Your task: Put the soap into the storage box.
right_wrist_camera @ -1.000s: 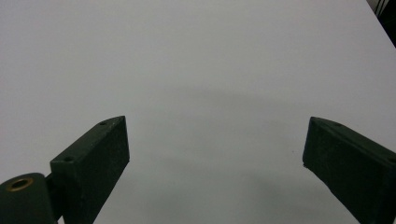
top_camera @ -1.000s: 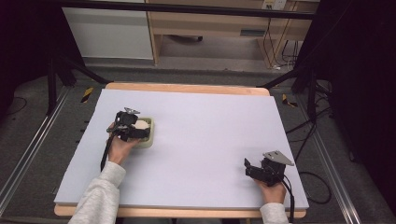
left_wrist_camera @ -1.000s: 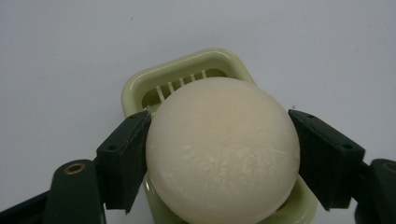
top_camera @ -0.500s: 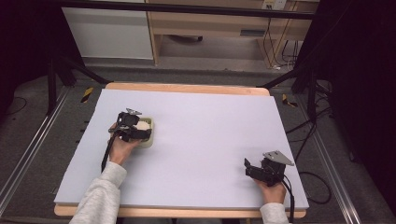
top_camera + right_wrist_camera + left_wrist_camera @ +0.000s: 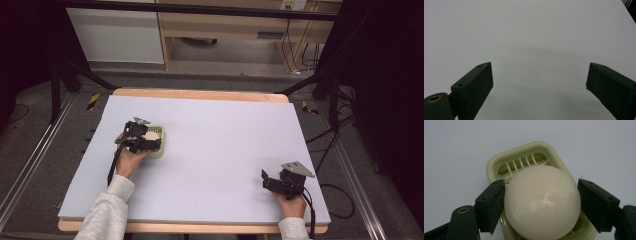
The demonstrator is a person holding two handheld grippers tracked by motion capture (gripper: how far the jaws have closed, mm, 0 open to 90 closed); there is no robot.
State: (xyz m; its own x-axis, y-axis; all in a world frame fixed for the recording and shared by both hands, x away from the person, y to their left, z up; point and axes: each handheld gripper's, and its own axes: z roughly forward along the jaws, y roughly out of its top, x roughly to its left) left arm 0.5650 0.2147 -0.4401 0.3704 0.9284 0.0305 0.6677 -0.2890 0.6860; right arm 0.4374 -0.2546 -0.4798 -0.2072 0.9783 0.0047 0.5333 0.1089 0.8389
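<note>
Left gripper [image 5: 541,205] had its jaws set just wider than one white ball [image 5: 542,202]; the left jaw touched the ball's side, the right jaw stood just beside it, a sliver of gap showing. Whether it truly gripped could not be told. The ball sat in one pale green slotted tray [image 5: 524,157], covering most of it, with slats visible beyond the ball. In the high view the tray [image 5: 159,141] lay on the left half of the table [image 5: 225,130], the left gripper [image 5: 150,142] over it, a hand [image 5: 129,159] in a grey sleeve behind. Right gripper [image 5: 539,85] stood with jaws wide apart, nothing between them, bare table surface ahead. In the high view it [image 5: 267,181] rested near the front right corner, well apart from the tray. Count: one ball, one tray, two grippers.
</note>
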